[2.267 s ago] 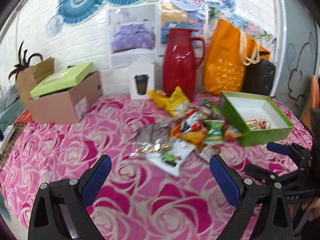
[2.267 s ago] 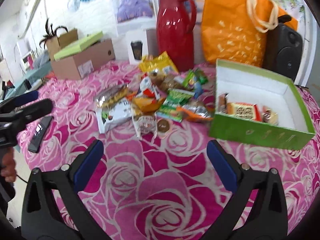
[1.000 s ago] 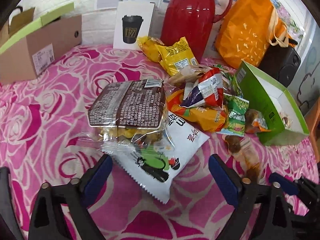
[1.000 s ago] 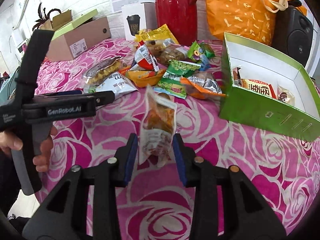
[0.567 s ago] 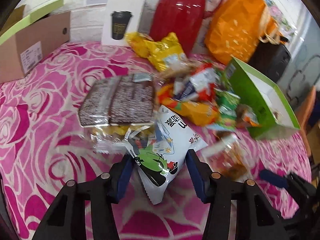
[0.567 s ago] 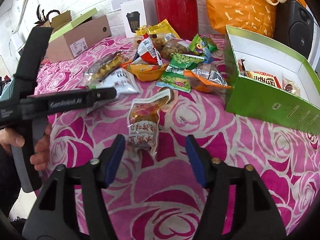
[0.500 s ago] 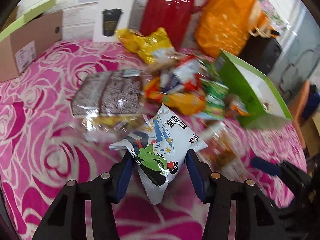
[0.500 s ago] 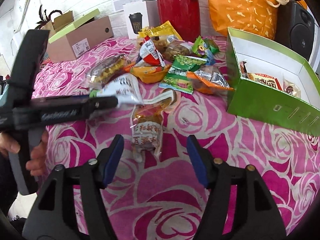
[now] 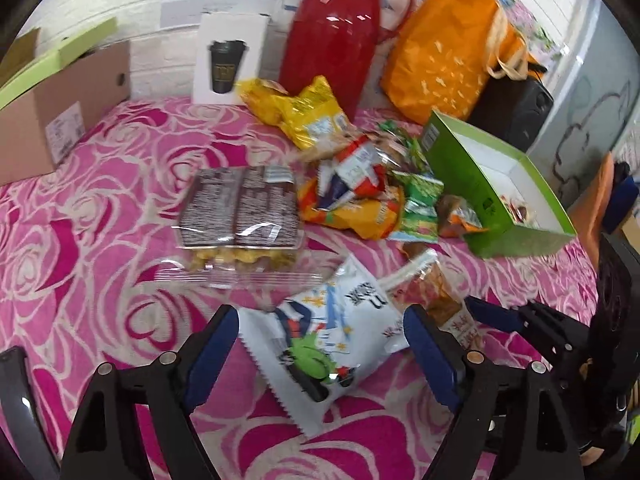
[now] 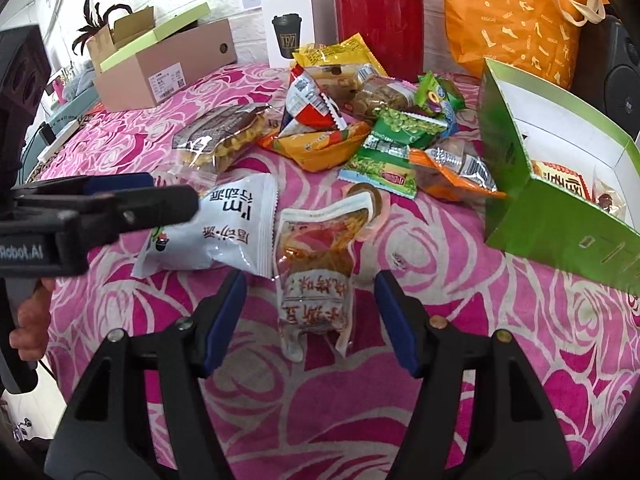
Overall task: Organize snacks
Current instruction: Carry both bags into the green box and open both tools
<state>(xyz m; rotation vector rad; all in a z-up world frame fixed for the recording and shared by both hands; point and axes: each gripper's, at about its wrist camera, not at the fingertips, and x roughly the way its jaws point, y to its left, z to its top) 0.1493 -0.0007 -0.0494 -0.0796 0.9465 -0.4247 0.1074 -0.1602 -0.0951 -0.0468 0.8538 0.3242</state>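
Standing parted and gripping nothing, left gripper [image 9: 320, 344] straddles the white packet [image 9: 332, 344], right gripper [image 10: 312, 312] the clear pouch [image 10: 316, 264], bare pink cloth [image 10: 360, 420] nearest, blurred.

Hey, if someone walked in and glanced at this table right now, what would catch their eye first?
Probably the jumble of bright snack packets heaped mid-table on the pink rose-patterned cloth, with the tall red jug and orange bag behind. Next, the open green box at the right, a few snacks inside. Nearest, a white cartoon packet lies between the open left tongs, and a clear orange pouch between the open right tongs.
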